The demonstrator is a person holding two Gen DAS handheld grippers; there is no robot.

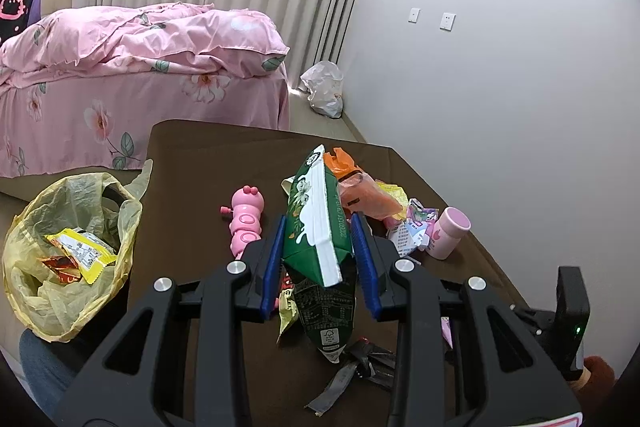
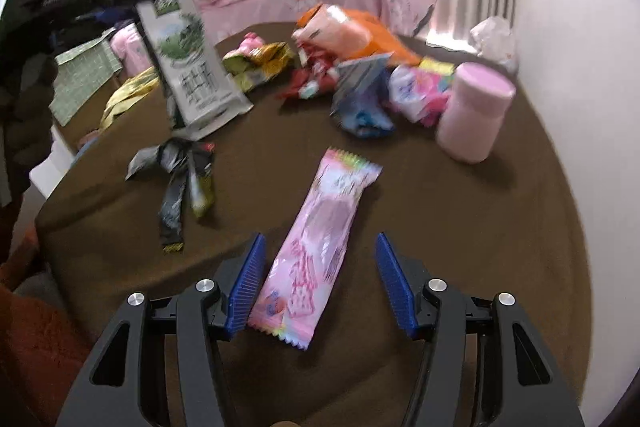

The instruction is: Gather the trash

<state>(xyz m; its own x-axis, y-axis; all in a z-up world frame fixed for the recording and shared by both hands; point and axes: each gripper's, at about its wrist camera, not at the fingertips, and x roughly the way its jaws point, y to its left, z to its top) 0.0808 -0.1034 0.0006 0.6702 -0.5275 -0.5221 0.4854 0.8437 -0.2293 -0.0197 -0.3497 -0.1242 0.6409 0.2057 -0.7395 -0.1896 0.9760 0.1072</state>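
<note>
The job is partly done. The yellow trash bag (image 1: 68,259) hangs open at the near-left edge of the brown worktop (image 1: 208,163), and it already holds a few wrappers, one yellow and one red among them.

The left claw (image 1: 318,255) grips a flattened green milk carton (image 1: 316,219), its blue pads pressed on both sides, with the carton lifted clear of the worktop and not yet over the bag. The right claw (image 2: 320,283) stands open just above a pink snack wrapper (image 2: 316,247) that lies flat on the near part of the worktop; the left pad sits right beside the wrapper's edge, the right pad well apart from it, so nothing is held there.

Plenty is left. A heap at the far right of the worktop includes an orange packet (image 2: 352,31), a pink tub (image 2: 476,111), small crumpled wrappers (image 2: 416,91) and a blue-grey pouch (image 2: 360,99). Nearer the middle lie dark twisted wrappers (image 2: 180,175). A pink toy (image 1: 246,223) lies left of the carton; by my judgement it is not trash.

I would put the task well under halfway, with the carton next for the bag.
</note>
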